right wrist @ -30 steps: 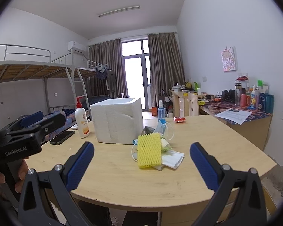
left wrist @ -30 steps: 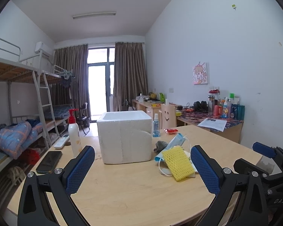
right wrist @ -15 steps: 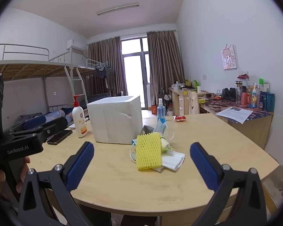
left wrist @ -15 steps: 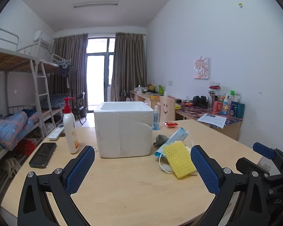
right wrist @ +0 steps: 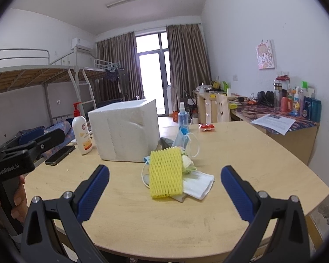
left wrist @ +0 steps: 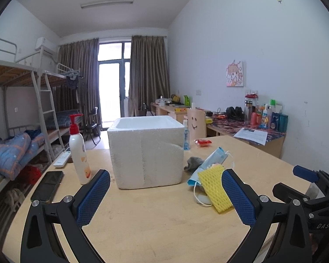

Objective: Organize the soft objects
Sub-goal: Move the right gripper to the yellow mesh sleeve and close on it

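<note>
the right gripper had its blue ribbed fingers spread wide and held nothing, and it hung over the near edge of the round pale wooden table. the left gripper was the same, wide apart and empty, also above the near edge.

just ahead of the right fingers, near the middle of the table, lay the yellow foam net sleeve on top of a small heap: a white folded face mask under it, a blue face mask with loose ear loops behind, and a grey cloth, of which little showed. the heap was just beside the white foam box, open at the top in the left view.

i judge that the sleeve is very light, soft and springy, so it will flatten under a pinch and not slip. its near end is free, a good place to take it. the masks below may come up together with it.
</note>
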Demonstrator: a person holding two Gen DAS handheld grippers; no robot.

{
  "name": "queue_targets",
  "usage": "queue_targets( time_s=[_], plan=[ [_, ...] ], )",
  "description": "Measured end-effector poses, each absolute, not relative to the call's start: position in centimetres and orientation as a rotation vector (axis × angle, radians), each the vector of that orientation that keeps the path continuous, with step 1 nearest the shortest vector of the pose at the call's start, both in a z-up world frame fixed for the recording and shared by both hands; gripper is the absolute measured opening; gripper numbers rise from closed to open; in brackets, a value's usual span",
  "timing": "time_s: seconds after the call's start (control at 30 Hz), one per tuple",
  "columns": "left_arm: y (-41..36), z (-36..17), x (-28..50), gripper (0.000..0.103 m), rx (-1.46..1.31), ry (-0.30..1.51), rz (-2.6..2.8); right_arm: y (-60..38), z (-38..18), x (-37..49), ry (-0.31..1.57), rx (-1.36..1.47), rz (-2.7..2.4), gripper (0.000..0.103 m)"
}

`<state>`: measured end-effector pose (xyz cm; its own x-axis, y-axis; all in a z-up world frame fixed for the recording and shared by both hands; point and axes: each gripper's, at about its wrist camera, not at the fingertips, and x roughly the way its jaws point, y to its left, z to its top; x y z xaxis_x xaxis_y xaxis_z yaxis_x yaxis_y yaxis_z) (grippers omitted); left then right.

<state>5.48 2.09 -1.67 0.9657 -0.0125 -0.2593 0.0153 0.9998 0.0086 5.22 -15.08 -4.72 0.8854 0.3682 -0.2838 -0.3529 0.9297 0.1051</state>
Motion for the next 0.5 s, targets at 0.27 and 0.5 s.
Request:
queue_targets(
  time_s=[0.27,0.5],
  plan=[
    [1.7,-2.8,8.0,0.102,0.013,0.326,-0.049,-14.9,-5.4,7.3,0.351,0.042,0.372,0.103],
    [2.1,-3.3,9.8,0.102,0.014,0.358,-0.052,-14.8,-6.2,9.1,0.399,0.038,0.385,0.103]
  ],
)
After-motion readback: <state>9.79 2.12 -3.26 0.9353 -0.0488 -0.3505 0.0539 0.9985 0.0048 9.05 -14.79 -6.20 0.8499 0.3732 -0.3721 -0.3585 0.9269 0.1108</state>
